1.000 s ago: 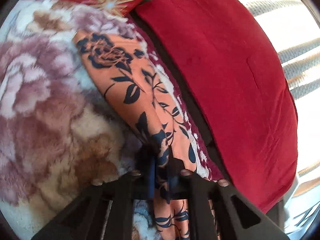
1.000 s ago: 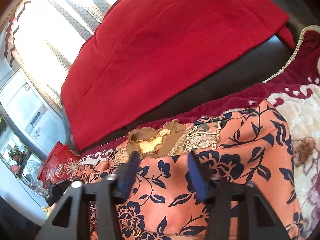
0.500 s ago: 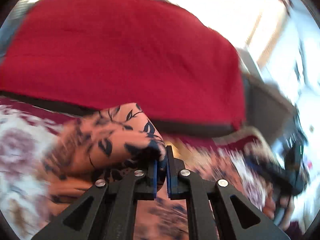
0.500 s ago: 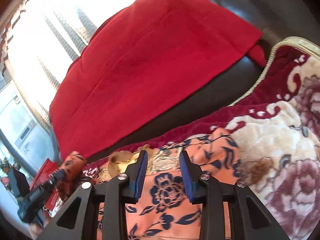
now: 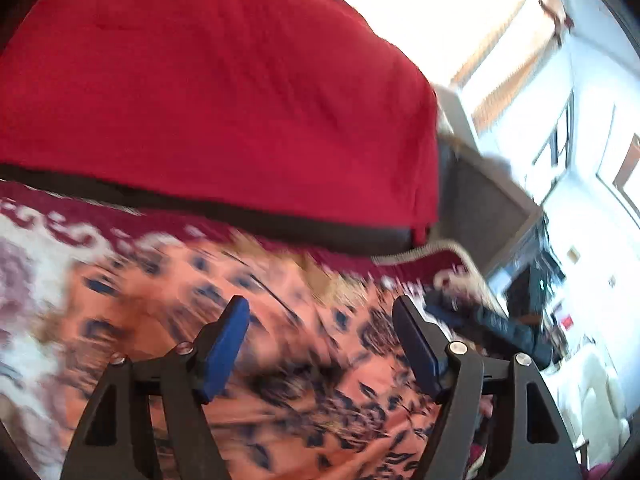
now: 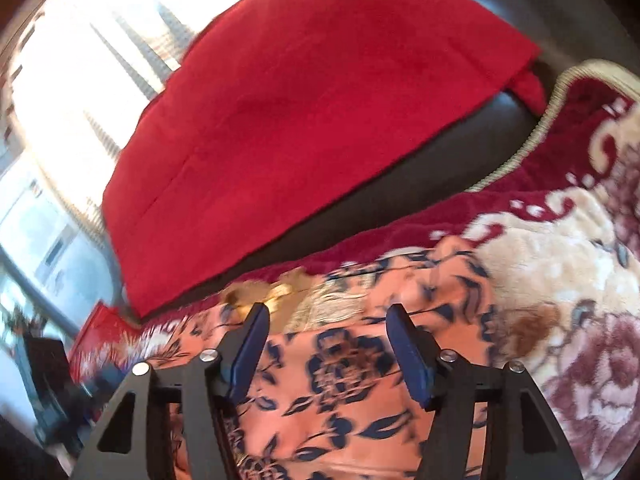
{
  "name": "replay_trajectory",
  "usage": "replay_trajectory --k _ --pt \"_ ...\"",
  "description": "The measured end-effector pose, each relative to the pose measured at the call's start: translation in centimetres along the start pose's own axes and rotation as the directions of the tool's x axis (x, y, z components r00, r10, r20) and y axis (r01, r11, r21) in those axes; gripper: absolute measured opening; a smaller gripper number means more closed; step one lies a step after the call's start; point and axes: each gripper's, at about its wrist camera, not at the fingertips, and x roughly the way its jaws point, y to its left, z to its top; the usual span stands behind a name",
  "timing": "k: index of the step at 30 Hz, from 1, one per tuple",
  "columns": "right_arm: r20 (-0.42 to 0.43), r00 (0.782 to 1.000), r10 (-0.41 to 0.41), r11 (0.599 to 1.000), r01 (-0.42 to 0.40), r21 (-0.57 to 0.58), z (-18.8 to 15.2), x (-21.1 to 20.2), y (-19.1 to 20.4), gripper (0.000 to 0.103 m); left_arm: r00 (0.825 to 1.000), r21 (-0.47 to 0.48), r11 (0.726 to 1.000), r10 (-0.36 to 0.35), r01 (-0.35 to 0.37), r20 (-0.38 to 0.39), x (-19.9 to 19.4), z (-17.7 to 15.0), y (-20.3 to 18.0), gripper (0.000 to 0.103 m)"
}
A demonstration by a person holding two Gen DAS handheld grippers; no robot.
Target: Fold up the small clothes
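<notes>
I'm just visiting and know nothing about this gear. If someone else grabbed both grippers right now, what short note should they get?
Left gripper: open, holding nothing, above the orange floral garment.
Right gripper: open, empty, above the same garment.
The garment lies on the plush floral blanket, in front of the red cushion.
Done: one side looks laid over; blur hides details.
Left: finish the folding and smooth it flat.

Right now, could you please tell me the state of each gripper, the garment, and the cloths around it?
left gripper: open, nothing between its fingers, above the garment.
right gripper: open, holding nothing.
orange floral garment: lying on the blanket, held by neither gripper.
floral blanket: spread under the garment.
red cloth: draped over the dark sofa back.
</notes>
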Motion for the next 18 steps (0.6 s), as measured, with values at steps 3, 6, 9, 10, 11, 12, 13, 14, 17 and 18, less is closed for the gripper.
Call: replay_trajectory --k 3,6,9,10,11,12,13,14,17,18 --pt "-0.013 1.0 -0.021 0.989 0.019 -0.147 -0.9 0.1 3.6 0.064 0.99 -0.097 0.985 0.142 -0.14 0.019 -1.4 0.5 4.0 0.075" --pt "-0.023 0.999 -0.022 0.95 0.014 -0.313 -2.5 0.3 7.9 0.064 0.941 -0.24 0.91 0.331 -0.338 -0.069 -2.0 -0.5 8.9 0.074" --pt "-0.058 0.998 -0.033 0.882 0.002 -0.471 -4.6 1.4 12.7 0.064 0.906 -0.343 0.839 0.398 -0.423 -0.146 -2.3 -1.7 12.0 0.073" --pt "-0.079 0.996 -0.043 0.851 -0.005 -0.526 -5.6 2.2 14.6 0.064 0.894 -0.341 0.826 0.415 -0.448 -0.169 -2.4 -2.0 12.5 0.073" --pt "-0.092 0.994 -0.055 0.827 -0.006 -0.562 -6.3 2.7 15.8 0.064 0.882 -0.329 0.818 0.434 -0.472 -0.186 -1.8 -2.2 12.4 0.073" --pt "-0.101 0.992 -0.079 0.797 0.002 -0.604 -7.1 3.4 17.1 0.062 0.864 -0.312 0.806 0.462 -0.504 -0.201 -1.7 -2.2 12.4 0.073" --pt "-0.107 0.988 -0.112 0.762 0.016 -0.648 -7.9 4.3 18.2 0.062 0.857 -0.305 0.801 0.471 -0.514 -0.207 -1.0 -2.2 12.5 0.073" --pt "-0.114 0.982 -0.148 0.72 0.028 -0.693 -8.8 5.2 19.4 0.062 0.856 -0.306 0.8 0.47 -0.516 -0.217 -1.2 -2.2 12.9 0.073" --pt "-0.125 0.963 -0.24 0.616 0.052 -0.786 -10.8 7.8 21.4 0.061 0.867 -0.323 0.806 0.438 -0.496 -0.238 -1.5 -2.7 13.3 0.073" --pt "-0.113 0.956 -0.269 0.583 0.069 -0.81 -11.2 8.5 21.8 0.061 0.867 -0.318 0.809 0.437 -0.495 -0.239 -1.7 -3.2 13.7 0.073"
